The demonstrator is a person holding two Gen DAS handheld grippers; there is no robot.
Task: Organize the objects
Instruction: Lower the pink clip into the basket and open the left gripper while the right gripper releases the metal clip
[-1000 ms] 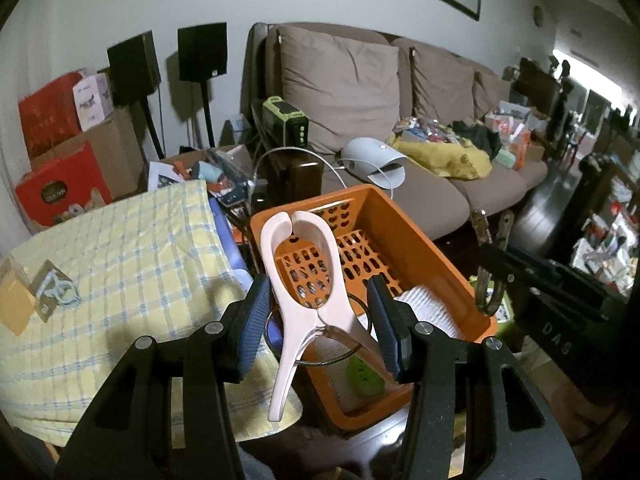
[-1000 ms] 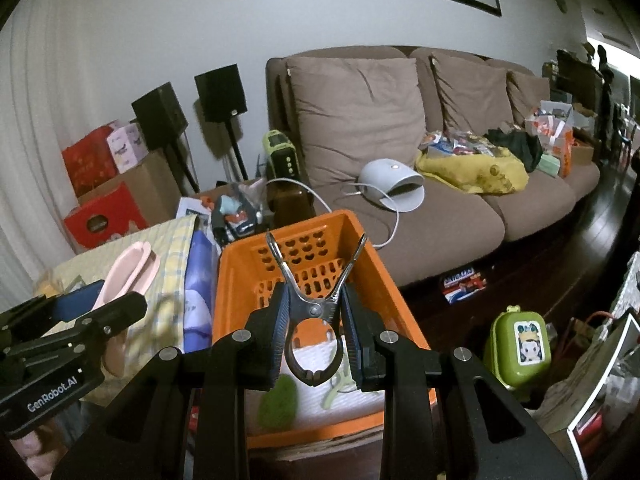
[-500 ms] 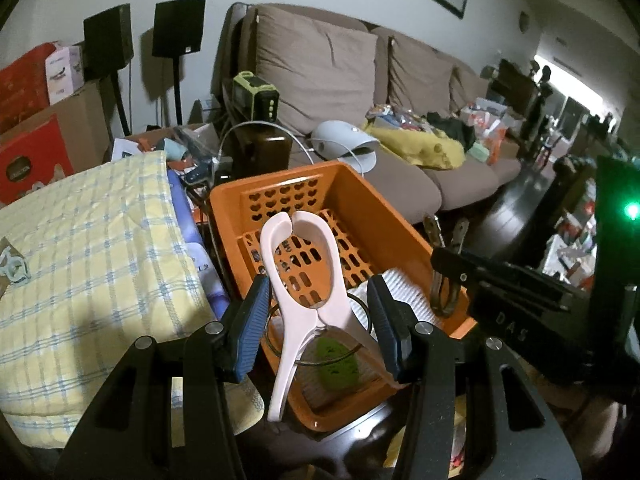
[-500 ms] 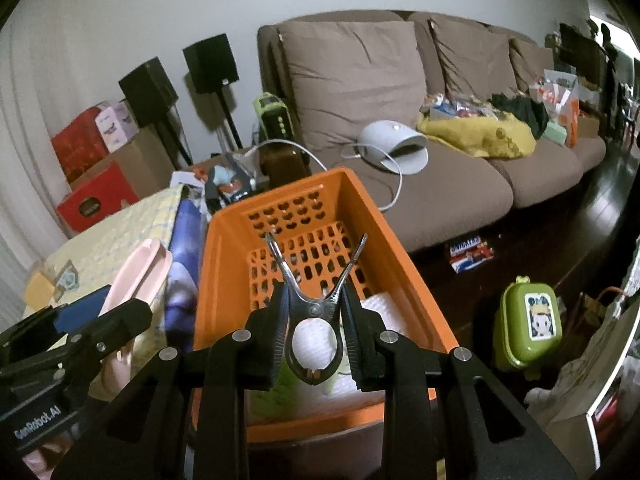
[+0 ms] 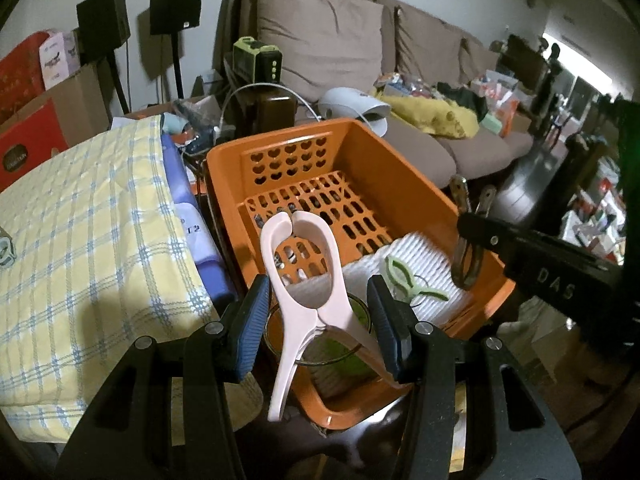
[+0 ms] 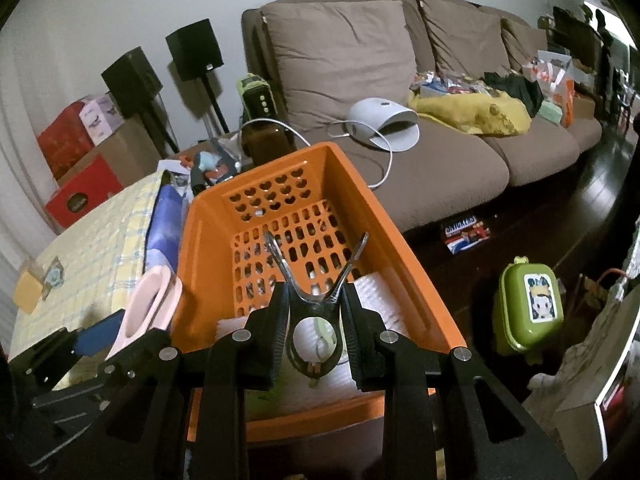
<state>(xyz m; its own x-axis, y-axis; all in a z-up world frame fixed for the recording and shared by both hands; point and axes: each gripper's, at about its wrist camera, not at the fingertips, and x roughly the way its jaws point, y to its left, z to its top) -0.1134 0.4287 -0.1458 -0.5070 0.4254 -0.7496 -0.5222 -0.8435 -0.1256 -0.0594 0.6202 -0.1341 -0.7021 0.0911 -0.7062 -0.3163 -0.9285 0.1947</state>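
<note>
We hold pink clip [image 5: 304,292] in left gripper [image 5: 318,320] jaws, metal clip [image 6: 316,300] clenched in right gripper [image 6: 314,328]. Both over orange basket [image 6: 400,248]. We go low, drop gently beside green clip [image 5: 404,280].

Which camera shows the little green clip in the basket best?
The left wrist view. There the green clip lies in plain sight on the white brush inside the orange basket. In the right wrist view only a green sliver shows through the metal clip held in the right gripper.
</note>
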